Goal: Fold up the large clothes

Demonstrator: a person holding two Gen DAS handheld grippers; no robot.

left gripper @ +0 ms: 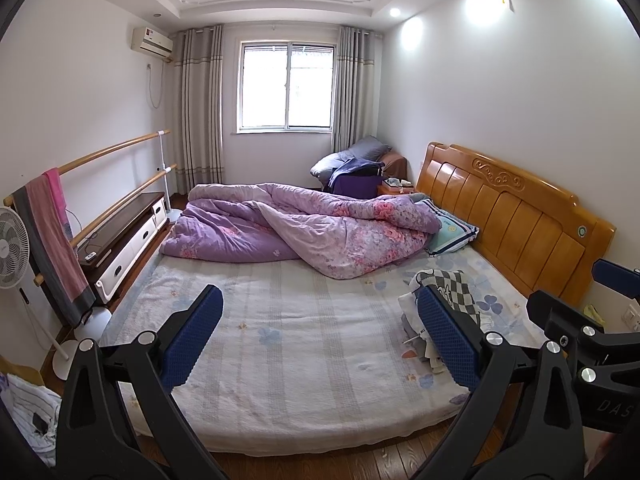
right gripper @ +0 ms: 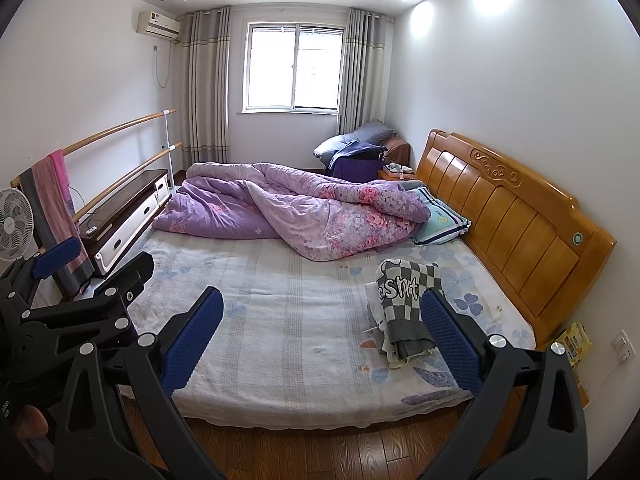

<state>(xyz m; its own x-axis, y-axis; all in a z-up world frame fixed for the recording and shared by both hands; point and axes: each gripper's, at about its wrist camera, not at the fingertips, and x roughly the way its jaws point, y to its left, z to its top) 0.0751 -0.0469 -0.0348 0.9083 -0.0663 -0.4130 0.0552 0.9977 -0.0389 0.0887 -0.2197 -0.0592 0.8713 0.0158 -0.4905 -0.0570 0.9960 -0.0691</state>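
Bedroom, seen from the foot side of a wide bed [left gripper: 304,360]. Left gripper [left gripper: 320,336] held above the floorboards with both blue-padded fingers spread wide, gripping nothing. Right gripper [right gripper: 324,340] likewise spread wide and empty, raised beside the left one. Only an edge of each tool visible in the other's view.

On the mattress near the wooden headboard [right gripper: 516,216], a small heap of clothes [right gripper: 404,312]: a grey-and-white checked garment with large lettering on top, paler pieces beneath. Right side of the heap partly covered by a gripper finger in both views; number and kind of the lower garments impossible to make out. Well apart from both grippers.

Further back, a crumpled purple floral quilt [left gripper: 304,224] across the far half of the bed, half hiding a striped pillow [left gripper: 452,232]. Along the left wall, a towel [left gripper: 52,240] draped over wooden rails, a fan [left gripper: 12,248] cut off by the frame edge.
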